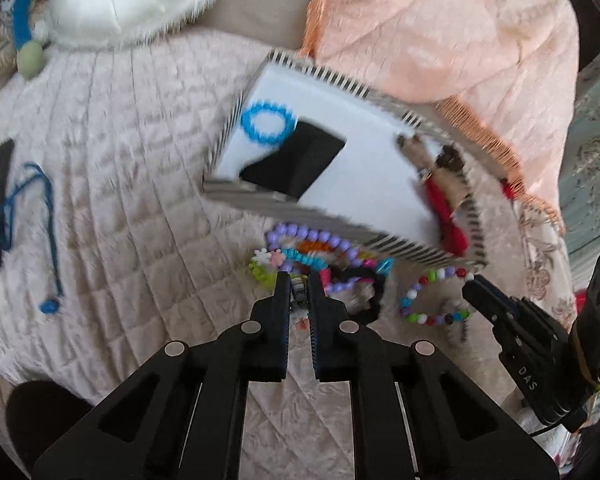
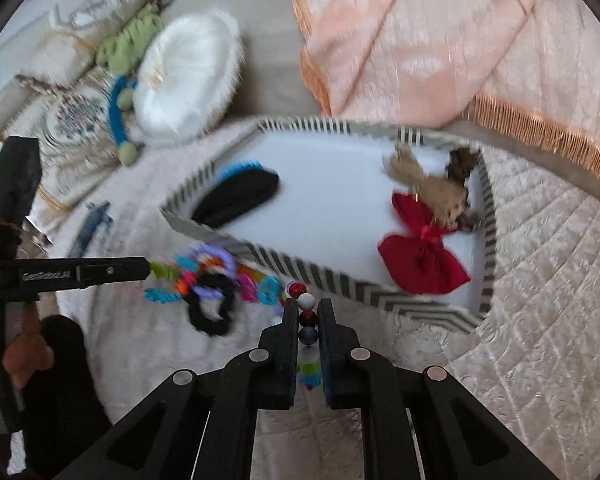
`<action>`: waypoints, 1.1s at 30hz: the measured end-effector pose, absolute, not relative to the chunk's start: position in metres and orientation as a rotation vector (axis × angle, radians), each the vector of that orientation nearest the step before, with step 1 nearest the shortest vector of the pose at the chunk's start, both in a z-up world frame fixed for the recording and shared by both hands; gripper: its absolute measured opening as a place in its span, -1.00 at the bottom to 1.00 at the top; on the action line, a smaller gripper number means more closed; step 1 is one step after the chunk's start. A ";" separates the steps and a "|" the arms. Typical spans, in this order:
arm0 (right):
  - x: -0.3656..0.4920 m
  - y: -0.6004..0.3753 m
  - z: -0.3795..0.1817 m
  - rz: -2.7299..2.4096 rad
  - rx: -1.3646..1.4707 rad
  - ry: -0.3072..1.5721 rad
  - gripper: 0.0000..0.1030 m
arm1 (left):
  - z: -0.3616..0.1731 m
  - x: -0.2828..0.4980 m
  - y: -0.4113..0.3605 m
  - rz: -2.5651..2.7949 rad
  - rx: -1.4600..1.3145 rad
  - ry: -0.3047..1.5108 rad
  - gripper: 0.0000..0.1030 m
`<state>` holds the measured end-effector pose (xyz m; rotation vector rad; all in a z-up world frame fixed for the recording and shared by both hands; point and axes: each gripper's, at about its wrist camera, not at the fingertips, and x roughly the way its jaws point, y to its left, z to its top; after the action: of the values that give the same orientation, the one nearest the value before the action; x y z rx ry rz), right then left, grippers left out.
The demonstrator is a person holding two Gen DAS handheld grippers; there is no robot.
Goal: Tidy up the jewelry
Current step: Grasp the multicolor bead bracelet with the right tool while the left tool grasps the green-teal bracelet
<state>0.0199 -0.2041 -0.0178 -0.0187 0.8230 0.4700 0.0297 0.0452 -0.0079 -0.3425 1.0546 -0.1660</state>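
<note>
Beside the striped tray (image 1: 396, 240) on the bed, both claws are closing tight: the right claw (image 2: 309, 320) is pinching a multicoloured bead bracelet (image 2: 306, 300), the left claw (image 1: 299, 284) is nipping something small from the jewelry pile (image 1: 320, 256), likely for sorting into the tray. Blur is hiding what the left one holds.

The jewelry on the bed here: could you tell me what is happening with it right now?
A person is sorting it with two handheld grippers. The right gripper is shut on a multicoloured bead strand; the left gripper is shut on a small piece at the edge of the bracelet pile. The striped tray already holds a blue bead bracelet, a black cloth and a red bow.
</note>
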 end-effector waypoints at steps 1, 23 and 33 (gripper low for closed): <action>0.018 -0.204 -0.013 0.475 -0.013 0.814 -0.83 | -0.001 0.029 0.046 -0.167 -0.337 1.042 -0.86; 0.041 -0.208 0.049 0.466 0.004 0.714 -0.83 | 0.083 0.079 0.000 -0.205 -0.200 0.904 -0.86; 0.078 -0.200 0.019 0.483 0.038 0.788 -0.83 | 0.047 0.131 -0.036 -0.197 -0.150 0.978 -0.86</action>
<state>0.0782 -0.2004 0.0189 0.0381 0.7885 0.4832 0.1306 -0.0360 0.0466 -0.1503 0.9784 -0.1968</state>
